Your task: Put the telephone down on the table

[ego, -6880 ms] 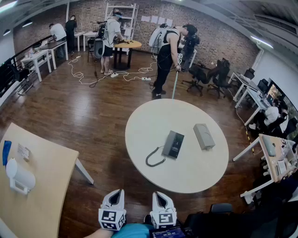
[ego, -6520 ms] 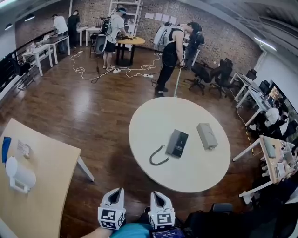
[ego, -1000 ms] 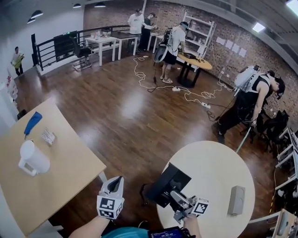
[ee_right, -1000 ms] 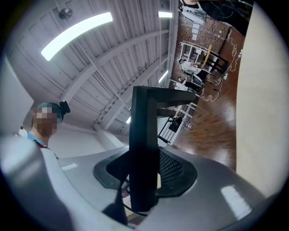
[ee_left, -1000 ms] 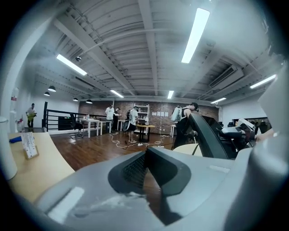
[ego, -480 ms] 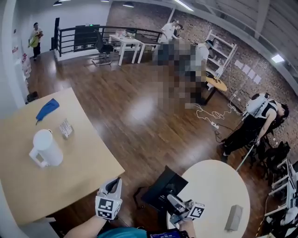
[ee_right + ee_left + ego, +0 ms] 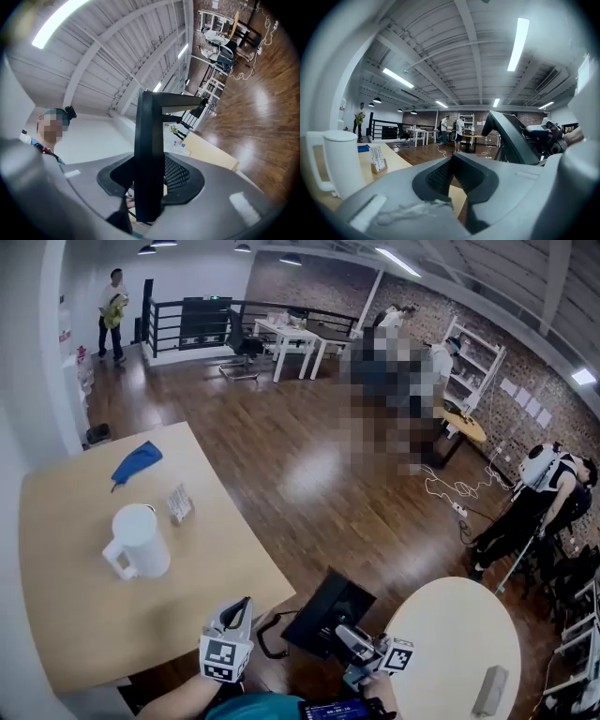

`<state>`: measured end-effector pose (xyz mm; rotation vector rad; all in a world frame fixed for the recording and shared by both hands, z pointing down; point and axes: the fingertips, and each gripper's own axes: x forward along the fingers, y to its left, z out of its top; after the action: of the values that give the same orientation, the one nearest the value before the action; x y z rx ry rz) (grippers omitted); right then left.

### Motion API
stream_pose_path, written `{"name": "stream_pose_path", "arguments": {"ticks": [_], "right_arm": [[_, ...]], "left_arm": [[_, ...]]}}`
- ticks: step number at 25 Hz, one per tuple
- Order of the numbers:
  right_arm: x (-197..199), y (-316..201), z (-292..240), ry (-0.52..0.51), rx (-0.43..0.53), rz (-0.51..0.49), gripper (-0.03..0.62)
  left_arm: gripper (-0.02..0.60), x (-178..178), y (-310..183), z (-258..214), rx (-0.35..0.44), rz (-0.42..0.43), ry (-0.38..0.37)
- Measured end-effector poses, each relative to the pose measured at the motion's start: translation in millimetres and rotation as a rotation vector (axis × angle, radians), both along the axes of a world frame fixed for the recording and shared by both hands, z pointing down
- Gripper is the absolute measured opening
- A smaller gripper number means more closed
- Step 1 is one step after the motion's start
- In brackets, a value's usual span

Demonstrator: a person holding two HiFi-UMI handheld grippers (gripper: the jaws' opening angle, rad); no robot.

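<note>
The black telephone (image 7: 328,613) hangs in the air between two tables, tilted up, with its coiled cord (image 7: 270,636) dangling to the left. My right gripper (image 7: 347,639) is shut on its lower edge. In the right gripper view the telephone (image 7: 149,154) stands edge-on between the jaws of the right gripper (image 7: 150,185). My left gripper (image 7: 238,607) is beside it on the left, jaws shut and nothing in them. The left gripper (image 7: 452,161) looks over the wooden table (image 7: 401,161), with the telephone (image 7: 511,140) at the right.
The wooden table (image 7: 66,549) at the left bears a white jug (image 7: 139,540), a small card holder (image 7: 178,504) and a blue cloth (image 7: 136,461). A round white table (image 7: 450,624) with a grey box (image 7: 489,692) lies at the lower right. People, desks and floor cables are far off.
The telephone, earlier lying on the round table, is now carried in my right gripper. Over the last second the view swung left: the wooden table came nearer and the round table slid to the right.
</note>
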<state>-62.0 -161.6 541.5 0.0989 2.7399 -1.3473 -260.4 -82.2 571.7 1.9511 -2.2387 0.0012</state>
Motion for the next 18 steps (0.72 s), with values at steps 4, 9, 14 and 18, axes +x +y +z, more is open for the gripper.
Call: {"name": "stream_pose_path", "arguments": {"ticks": [4, 9, 14, 18], "right_arm": [[-30.4, 12.7, 4.5, 0.005, 0.001, -0.046, 0.150], [-70.1, 23.5, 9.5, -0.004, -0.004, -0.136, 0.150], [-102.3, 24.2, 14.0, 0.005, -0.014, -0.217, 0.152], [-136.9, 23.0, 21.3, 0.005, -0.022, -0.291, 0.152]], "left_arm": [[0.014, -27.0, 22.0, 1.5, 0.010, -0.047, -0.004], [0.014, -61.7, 51.2, 8.1, 0.014, -0.150, 0.005], [0.014, -84.5, 76.6, 10.6, 0.000, -0.242, 0.012], [0.014, -107.7, 91.4, 12.5, -0.016, -0.317, 0.003]]}}
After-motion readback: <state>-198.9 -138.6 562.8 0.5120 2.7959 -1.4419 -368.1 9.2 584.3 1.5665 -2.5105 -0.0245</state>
